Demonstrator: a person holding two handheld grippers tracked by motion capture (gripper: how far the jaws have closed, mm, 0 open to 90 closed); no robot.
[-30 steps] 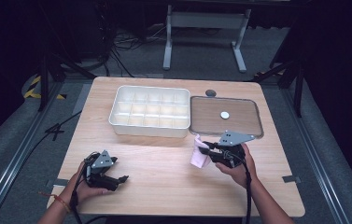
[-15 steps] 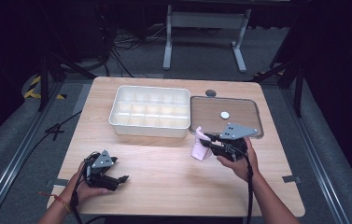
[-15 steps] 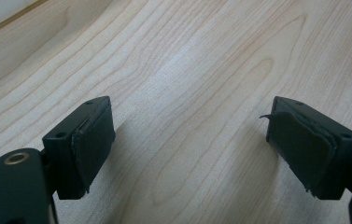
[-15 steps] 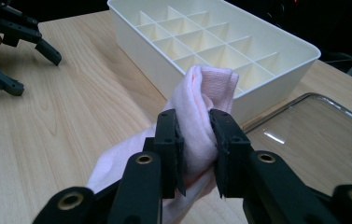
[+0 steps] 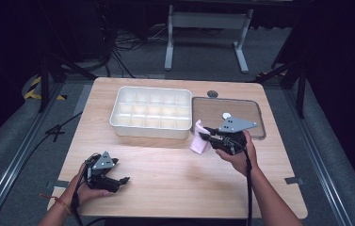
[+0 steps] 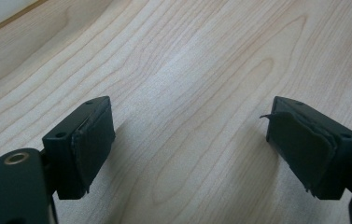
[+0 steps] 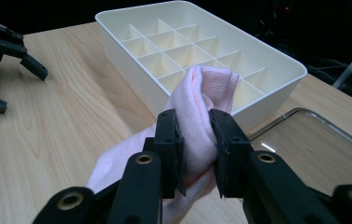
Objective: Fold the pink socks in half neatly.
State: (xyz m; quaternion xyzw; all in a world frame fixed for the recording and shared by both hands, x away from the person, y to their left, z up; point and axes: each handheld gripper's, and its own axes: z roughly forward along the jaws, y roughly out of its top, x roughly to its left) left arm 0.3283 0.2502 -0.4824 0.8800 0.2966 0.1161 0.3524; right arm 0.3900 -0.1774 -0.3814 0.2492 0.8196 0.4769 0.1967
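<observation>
My right gripper (image 7: 194, 140) is shut on a bunched pale pink cloth (image 7: 201, 100), which sticks up between the pads and trails down to the left. In the high view the right gripper (image 5: 207, 137) holds the pink cloth (image 5: 197, 141) just above the table, at the front right corner of a white divided tray (image 5: 150, 123). The tray (image 7: 267, 58) lies right behind the cloth, its compartments bare. My left gripper (image 5: 121, 182) rests near the table's front left, jaws open. In the left gripper view its pads (image 6: 92, 140) stand wide apart over bare wood, nothing between them.
A clear flat lid (image 5: 234, 110) with a small white piece (image 5: 225, 116) on it lies right of the tray. A round grommet (image 5: 212, 93) sits in the table behind it. The other gripper (image 7: 5, 46) shows far left in the right gripper view.
My right gripper has lifted the pink cloth a little and carried it toward the tray's corner. The left gripper has stayed in place.
</observation>
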